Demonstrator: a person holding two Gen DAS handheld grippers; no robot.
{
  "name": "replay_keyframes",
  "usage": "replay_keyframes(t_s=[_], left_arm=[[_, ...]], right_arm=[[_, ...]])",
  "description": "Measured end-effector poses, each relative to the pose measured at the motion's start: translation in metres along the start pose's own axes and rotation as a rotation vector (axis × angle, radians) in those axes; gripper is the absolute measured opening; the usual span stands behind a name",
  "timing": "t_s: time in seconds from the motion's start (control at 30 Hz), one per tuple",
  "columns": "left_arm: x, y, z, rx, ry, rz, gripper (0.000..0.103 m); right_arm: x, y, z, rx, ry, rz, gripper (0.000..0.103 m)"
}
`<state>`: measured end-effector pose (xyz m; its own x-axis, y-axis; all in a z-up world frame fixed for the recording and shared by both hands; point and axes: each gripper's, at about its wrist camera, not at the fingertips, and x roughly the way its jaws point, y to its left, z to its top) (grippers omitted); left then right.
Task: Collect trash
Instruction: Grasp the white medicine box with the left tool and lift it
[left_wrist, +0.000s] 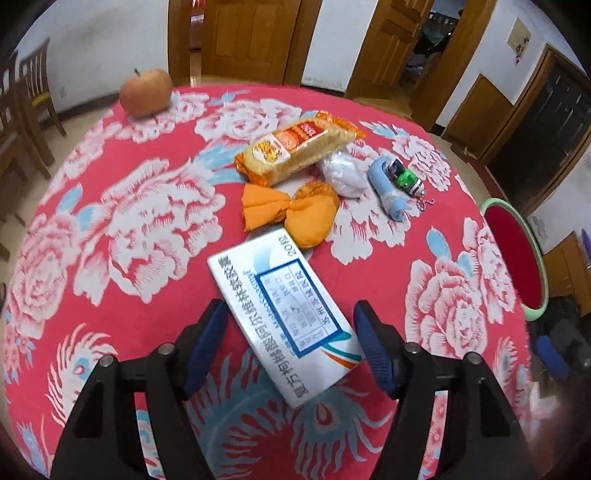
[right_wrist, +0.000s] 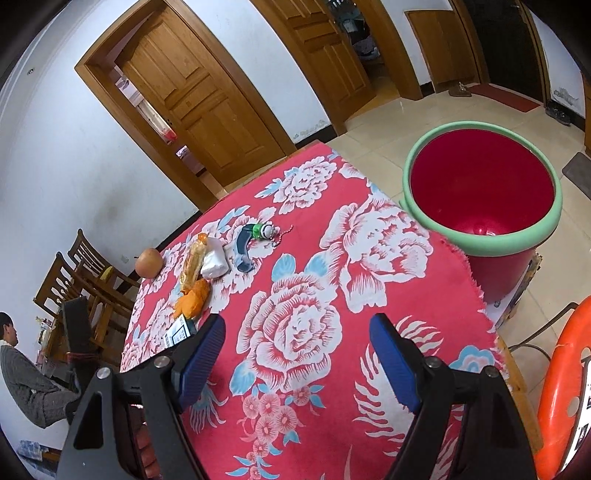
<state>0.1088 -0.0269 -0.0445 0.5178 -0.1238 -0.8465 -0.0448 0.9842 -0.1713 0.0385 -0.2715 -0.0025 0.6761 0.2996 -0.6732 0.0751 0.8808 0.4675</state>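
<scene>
Trash, item one: white rectangular cardboard medicine box with blue label panel (left_wrist: 282, 326), lying flat on the tabletop covered by a red cloth with white-and-pink flower print (left_wrist: 122, 229). It sits between the jaws of my left gripper (left_wrist: 290, 334); the jaws stand wide, blue pads clear of the box on both sides, nothing gripped.

Item two: orange crumpled paper wrapper (left_wrist: 291, 212), touching the box's far end.

Item three: orange-and-clear plastic packet of pale biscuits (left_wrist: 295, 147), just beyond the wrapper.

Item four: white crumpled plastic bag (left_wrist: 343, 171), beside the packet.

Item five: light blue curved plastic object (left_wrist: 388, 184), with a small green-and-white toy on a bead chain (left_wrist: 406, 181) against it.

Item six: round orange-brown apple with stem (left_wrist: 146, 92), well apart at the far corner.

Receptacle: red plastic bucket with pale green rim (right_wrist: 480, 225), standing off the tabletop's edge.

My right gripper (right_wrist: 297, 363) hovers over bare cloth, jaws wide, empty.
</scene>
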Motion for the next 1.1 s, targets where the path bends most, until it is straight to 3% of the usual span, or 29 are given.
replay_keyframes(t_s=[0.4,0.7,0.87,1.1], left_arm=[[-0.016,0.018,-0.005,0.018,-0.039,-0.024,0.059],[-0.047,0.066,0.02,-0.008,-0.147,0.06,0.058],[-0.049,0.089,0.034,-0.015,-0.18,0.109,0.059],[-0.034,0.112,0.037,-0.049,-0.178,0.092,0.059]], right_arm=[[-0.001,0.014,0.0,-0.032,-0.003,0.004,0.082],[0.003,0.053,0.003,-0.113,0.004,0.014,0.082],[0.022,0.082,0.003,-0.159,0.032,0.012,0.082],[0.065,0.115,0.004,-0.207,0.075,-0.006,0.074]])
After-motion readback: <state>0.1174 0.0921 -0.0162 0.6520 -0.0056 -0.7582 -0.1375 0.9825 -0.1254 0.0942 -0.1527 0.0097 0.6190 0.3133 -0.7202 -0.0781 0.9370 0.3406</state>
